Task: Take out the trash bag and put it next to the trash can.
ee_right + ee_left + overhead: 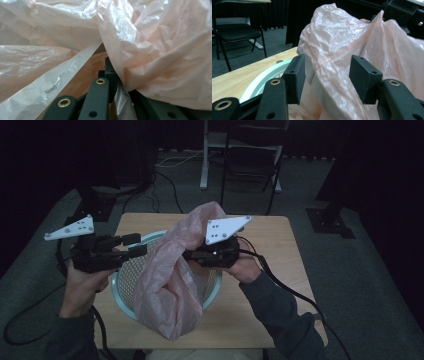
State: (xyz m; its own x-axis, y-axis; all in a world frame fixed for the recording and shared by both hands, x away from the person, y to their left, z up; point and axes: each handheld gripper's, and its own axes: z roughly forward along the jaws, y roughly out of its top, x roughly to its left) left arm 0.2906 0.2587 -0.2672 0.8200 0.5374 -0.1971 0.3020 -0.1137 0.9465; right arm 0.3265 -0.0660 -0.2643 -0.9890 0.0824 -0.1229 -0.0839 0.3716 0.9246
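Bag: a thin pink plastic bag stands bunched over the mesh basket at the table's centre, its lower end spilling past the basket rim toward 6 o'clock onto the wooden table.
Right gripper: my right gripper sits at 3 o'clock of the bag, jaws together and clamped on a fold of the film; in the right gripper view the plastic is pinched between them.
Left gripper: my left gripper waits at 9 o'clock, jaws apart, with the film lying between them but, as far as I can tell, not pressed.
Basket contents: I see nothing inside except the bag; much of the interior is hidden by plastic.
Risk, tearing: I judge the film is flimsy; pulling against one pinch could rip it.
Risk, slipping: a shallow left bite could lose the fold.
Risk, tipping: the basket looks light; a snagged bag might drag it over.
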